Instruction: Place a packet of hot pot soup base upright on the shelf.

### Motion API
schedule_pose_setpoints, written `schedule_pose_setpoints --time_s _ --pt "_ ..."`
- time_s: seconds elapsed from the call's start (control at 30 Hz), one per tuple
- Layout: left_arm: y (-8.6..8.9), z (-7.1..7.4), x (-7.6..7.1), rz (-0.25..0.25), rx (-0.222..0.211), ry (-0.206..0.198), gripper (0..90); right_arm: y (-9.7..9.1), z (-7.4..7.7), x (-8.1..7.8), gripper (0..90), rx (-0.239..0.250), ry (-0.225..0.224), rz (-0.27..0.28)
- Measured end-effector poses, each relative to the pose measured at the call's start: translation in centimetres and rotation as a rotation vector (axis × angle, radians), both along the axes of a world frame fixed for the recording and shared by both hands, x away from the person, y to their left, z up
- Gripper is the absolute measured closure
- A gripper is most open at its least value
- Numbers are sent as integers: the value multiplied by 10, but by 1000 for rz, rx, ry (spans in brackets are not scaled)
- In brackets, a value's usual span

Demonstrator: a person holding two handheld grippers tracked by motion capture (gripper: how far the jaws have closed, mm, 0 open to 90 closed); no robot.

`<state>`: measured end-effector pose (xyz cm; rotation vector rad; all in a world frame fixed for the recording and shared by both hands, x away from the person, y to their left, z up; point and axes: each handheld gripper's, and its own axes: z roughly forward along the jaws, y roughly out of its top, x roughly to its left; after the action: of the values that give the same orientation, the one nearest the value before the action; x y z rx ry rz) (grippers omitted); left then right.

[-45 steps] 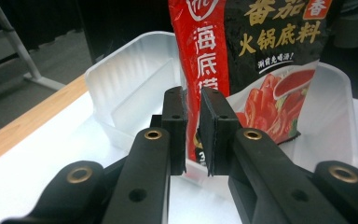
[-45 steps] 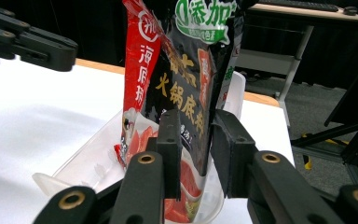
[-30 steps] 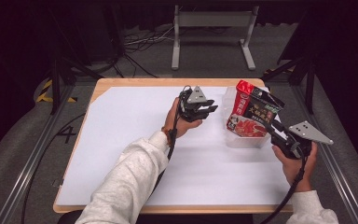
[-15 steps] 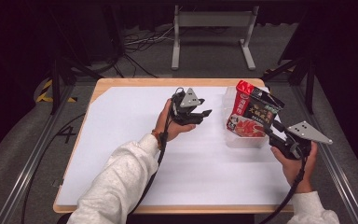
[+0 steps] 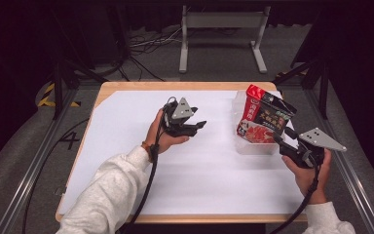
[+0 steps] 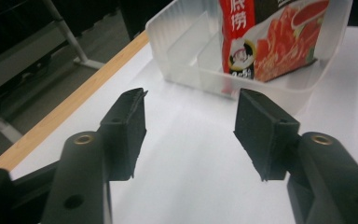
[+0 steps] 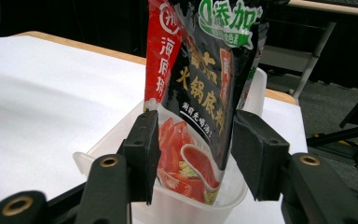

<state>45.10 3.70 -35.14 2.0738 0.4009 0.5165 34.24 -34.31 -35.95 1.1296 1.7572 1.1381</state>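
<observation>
White surface (image 5: pixel 126 146): left gripper (image 6: pixel 191 121), jaws spread and empty, is drawing leftward from the clear bin (image 5: pixel 241 105); right gripper (image 7: pixel 196 149), jaws apart, is flanking the sauce pouch (image 7: pixel 200 84), likely releasing it.

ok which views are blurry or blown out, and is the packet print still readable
High view: soft overall, the white table sheet bright, surroundings dark. Left gripper view: sheet washed out, jaws sharp. Right gripper view: red-and-black printed sauce packet crisp and readable, standing in the clear plastic tub.
</observation>
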Motion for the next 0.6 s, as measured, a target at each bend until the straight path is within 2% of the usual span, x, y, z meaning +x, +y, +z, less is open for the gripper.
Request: schedule_pose_setpoints --time_s 0.3,0.6 --pt "25 -2 -11 19 9 -2 397 0 0 -3 493 -11 14 27" --pt "47 -6 -25 29 36 -7 374 5 -2 -6 482 -47 22 55"
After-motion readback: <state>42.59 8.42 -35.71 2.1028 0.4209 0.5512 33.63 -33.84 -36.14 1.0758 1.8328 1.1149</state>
